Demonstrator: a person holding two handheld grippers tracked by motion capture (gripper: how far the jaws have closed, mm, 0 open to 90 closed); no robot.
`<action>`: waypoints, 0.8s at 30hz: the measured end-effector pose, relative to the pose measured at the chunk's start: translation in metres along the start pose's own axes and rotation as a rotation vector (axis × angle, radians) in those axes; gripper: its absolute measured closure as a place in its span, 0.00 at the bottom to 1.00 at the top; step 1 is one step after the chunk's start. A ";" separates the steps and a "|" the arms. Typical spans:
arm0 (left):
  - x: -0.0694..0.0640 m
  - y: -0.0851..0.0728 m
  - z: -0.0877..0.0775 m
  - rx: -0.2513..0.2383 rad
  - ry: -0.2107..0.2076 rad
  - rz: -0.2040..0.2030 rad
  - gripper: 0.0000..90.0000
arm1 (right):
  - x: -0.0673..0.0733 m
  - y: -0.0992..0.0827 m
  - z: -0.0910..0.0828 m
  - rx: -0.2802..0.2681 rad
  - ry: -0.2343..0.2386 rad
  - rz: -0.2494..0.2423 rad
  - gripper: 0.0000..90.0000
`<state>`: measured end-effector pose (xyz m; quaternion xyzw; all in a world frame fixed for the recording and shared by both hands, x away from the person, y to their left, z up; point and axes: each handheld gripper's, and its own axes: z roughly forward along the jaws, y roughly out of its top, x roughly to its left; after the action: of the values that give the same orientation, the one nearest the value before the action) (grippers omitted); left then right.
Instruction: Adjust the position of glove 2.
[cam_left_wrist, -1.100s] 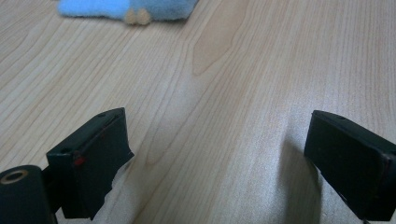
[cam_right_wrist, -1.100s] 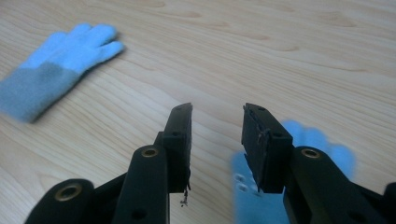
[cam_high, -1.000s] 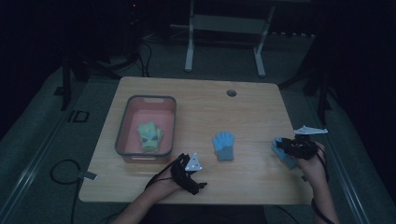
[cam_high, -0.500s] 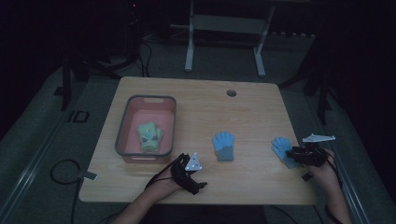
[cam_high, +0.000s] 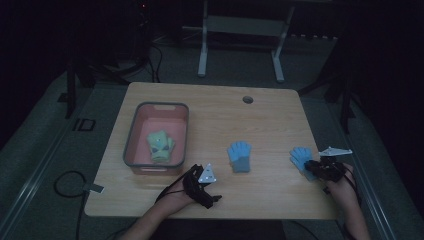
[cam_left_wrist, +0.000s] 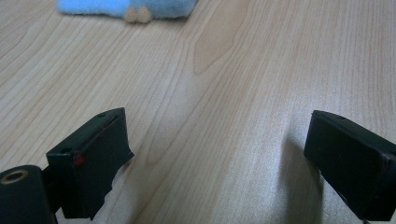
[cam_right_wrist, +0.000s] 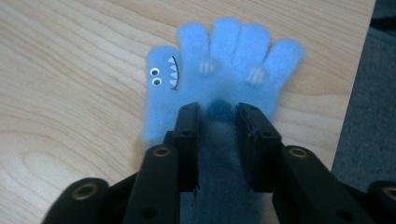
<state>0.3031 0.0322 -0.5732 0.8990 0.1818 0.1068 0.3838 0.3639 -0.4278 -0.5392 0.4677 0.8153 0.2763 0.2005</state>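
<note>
At the surface's right edge: your right tongs (cam_right_wrist: 218, 122) sit over the cuff of a blue glove (cam_right_wrist: 219, 70) lying flat, fingers pointing away from you.
Right tongs: jaws narrowed on either side of a ridge of cuff fabric; they look clenched on the glove, though a small gap remains between them.
Left tongs (cam_left_wrist: 219, 154): released, jaws spread wide over bare wood near the front edge, holding nothing.
Other glove (cam_high: 239, 156): mid-surface, well apart from the first.
Pink bin (cam_high: 134, 134): on the left, with a pale green glove (cam_high: 160, 145) inside.
Likely step: lifting the edge glove, perhaps to pair it or bin it; that's a guess.
How to do it well: squeeze fully before you rise, so the thin knit doesn't slip. Lift straight up, keeping it clear of the surface's (cam_high: 210, 107) edge.
</note>
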 end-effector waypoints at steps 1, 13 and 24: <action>0.000 0.000 0.000 0.000 0.000 -0.001 0.08 | 0.001 0.000 0.000 0.004 -0.002 0.008 0.85; 0.001 0.000 0.000 -0.003 -0.005 -0.002 0.08 | 0.028 0.029 -0.018 -0.084 -0.087 0.143 0.97; 0.000 0.000 -0.001 -0.005 -0.007 0.000 0.08 | 0.072 0.079 -0.032 -0.159 -0.063 0.231 0.97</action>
<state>0.3027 0.0327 -0.5730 0.8984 0.1803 0.1043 0.3867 0.3618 -0.3408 -0.4699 0.5494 0.7250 0.3463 0.2295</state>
